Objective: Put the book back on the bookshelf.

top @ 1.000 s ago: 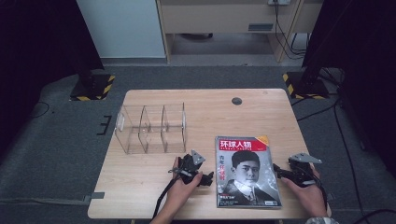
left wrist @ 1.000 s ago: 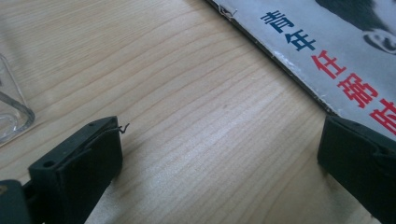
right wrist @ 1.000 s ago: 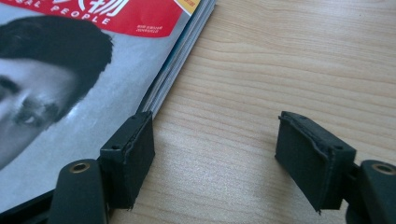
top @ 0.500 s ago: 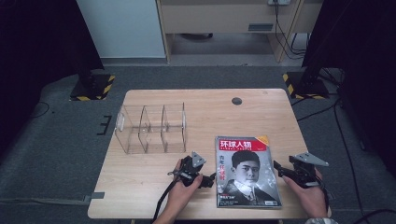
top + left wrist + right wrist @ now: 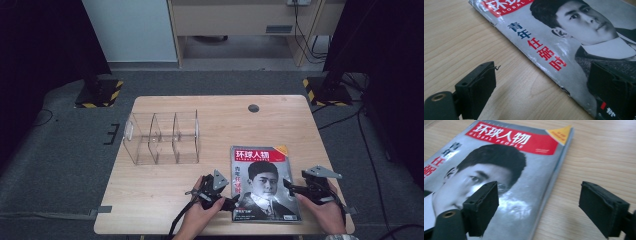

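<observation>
The magazine [image 5: 265, 182] lies flat at the tabletop's [image 5: 165, 195] near edge, flanked by both claws. The left claw [image 5: 231, 204] is gaping at the spine; the right claw [image 5: 290, 186] has just been opened wide, nothing pinched. Each edge should be straddled squarely before squeezing. Glossy grey cover, red title banner, portrait, scuffed spine [image 5: 541, 63].

wooden table [image 5: 165, 192] | on it: magazine [image 5: 265, 185], clear divider rack [image 5: 162, 137], probably acrylic
</observation>
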A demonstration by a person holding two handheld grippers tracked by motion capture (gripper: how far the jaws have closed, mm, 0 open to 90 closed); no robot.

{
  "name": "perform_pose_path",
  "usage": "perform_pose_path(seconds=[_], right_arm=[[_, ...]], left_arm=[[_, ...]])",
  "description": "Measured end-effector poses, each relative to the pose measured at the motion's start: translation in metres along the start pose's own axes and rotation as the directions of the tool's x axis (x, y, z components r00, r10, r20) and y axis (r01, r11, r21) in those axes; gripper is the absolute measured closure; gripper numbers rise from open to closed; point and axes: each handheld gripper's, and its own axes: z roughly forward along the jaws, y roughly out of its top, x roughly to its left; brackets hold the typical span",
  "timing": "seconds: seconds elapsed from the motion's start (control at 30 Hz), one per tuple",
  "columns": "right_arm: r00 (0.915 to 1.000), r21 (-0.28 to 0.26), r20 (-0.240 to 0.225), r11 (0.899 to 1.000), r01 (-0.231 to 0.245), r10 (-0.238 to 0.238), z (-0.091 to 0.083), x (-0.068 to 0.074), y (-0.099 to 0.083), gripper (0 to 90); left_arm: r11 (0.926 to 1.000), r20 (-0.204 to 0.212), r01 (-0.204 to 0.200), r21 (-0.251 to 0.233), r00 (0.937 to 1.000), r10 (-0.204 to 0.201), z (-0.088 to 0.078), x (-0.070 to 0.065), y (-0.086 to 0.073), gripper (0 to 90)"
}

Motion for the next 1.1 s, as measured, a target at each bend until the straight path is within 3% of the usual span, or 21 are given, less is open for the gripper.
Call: perform_pose_path(seconds=[0.07, 0.2, 0.3, 0.5, 0.8, 0.9, 1.1], right_arm=[[0.9988, 0.012, -0.035, 0.999, 0.035, -0.035, 0.003, 0.004, 0.000, 10.9], [0.9964, 0.035, -0.051, 0.997, 0.070, -0.068, 0.007, 0.010, -0.002, 17.0], [0.9969, 0.047, -0.049, 0.997, 0.063, -0.061, 0.008, 0.010, -0.003, 20.6], [0.9977, 0.035, -0.055, 0.998, 0.042, -0.040, 0.009, 0.009, -0.004, 27.1], [0.9993, 0.037, -0.033, 0.999, 0.017, -0.016, 0.008, 0.006, -0.005, 30.2], [0.9992, 0.049, -0.038, 0.999, 0.016, -0.015, 0.010, 0.007, -0.005, 29.0], [0.9989, 0.064, -0.047, 0.998, 0.005, -0.002, 0.013, 0.007, -0.006, 26.9]], left_arm=[[1.0000, 0.017, 0.005, -0.006, 0.9999, -0.005, -0.001, -0.001, 0.001, 7.3], [0.9994, 0.034, 0.011, -0.034, 0.9994, -0.010, -0.002, -0.003, 0.004, 7.6], [0.9993, 0.050, 0.011, -0.036, 0.9987, -0.009, -0.001, -0.007, 0.003, 7.7], [0.9986, 0.078, -0.044, -0.029, 0.9959, 0.046, 0.002, -0.020, 0.003, 9.9], [0.9982, 0.030, -0.059, 0.010, 0.9978, 0.059, 0.010, -0.026, 0.000, 12.1], [0.9981, 0.028, -0.059, 0.019, 0.9979, 0.059, 0.011, -0.026, -0.001, 13.2], [0.9940, 0.044, -0.098, 0.048, 0.9944, 0.096, 0.014, -0.032, -0.002, 15.8]])
